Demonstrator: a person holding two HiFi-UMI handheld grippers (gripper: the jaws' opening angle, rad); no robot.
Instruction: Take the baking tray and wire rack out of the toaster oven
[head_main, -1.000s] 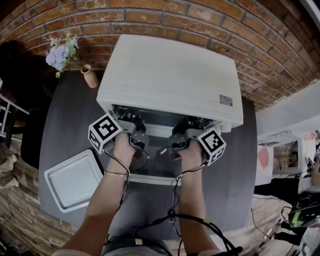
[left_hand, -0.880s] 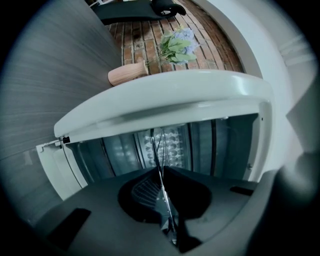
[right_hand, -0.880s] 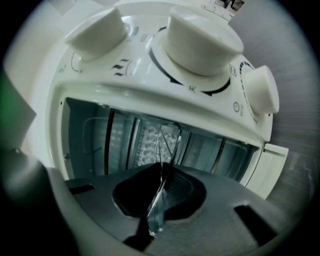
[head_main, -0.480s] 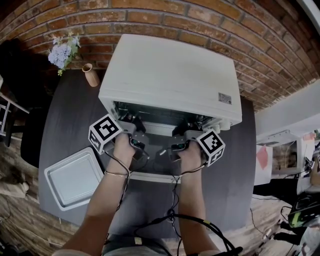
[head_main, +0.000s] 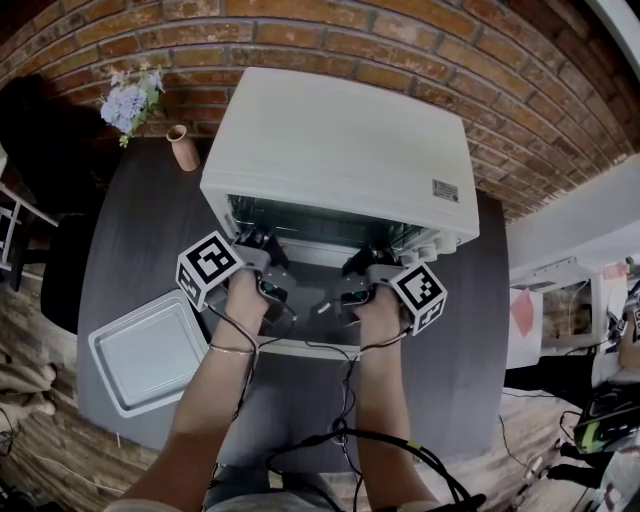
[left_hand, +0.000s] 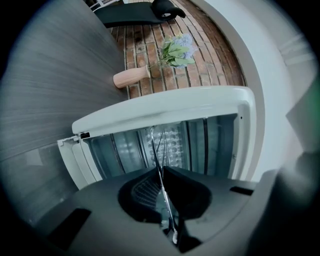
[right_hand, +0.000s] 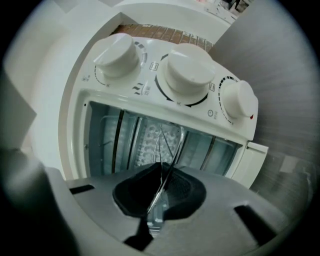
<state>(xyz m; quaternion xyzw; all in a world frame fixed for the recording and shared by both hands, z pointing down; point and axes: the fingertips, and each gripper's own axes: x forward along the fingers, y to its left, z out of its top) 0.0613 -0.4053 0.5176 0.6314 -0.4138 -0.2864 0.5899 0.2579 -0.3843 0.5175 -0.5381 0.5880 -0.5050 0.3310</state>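
1. Steel wire is pinched in both claws: the left gripper (left_hand: 162, 175) and the right gripper (right_hand: 162, 172) are each clamped tight on the front bar of the wire rack (left_hand: 154, 145).
2. That rack lies mostly inside the toaster oven (head_main: 340, 150), at its open mouth.
3. It looks light, stiff and slick. A thin bar may twist between the pads, so two spaced holds on the front edge suit it.
4. Off to the left, the baking tray (head_main: 150, 355) is already out on the table (head_main: 130, 230).

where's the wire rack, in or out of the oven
Partly in: the wire rack runs from the left tool and right tool back into the open toaster oven.
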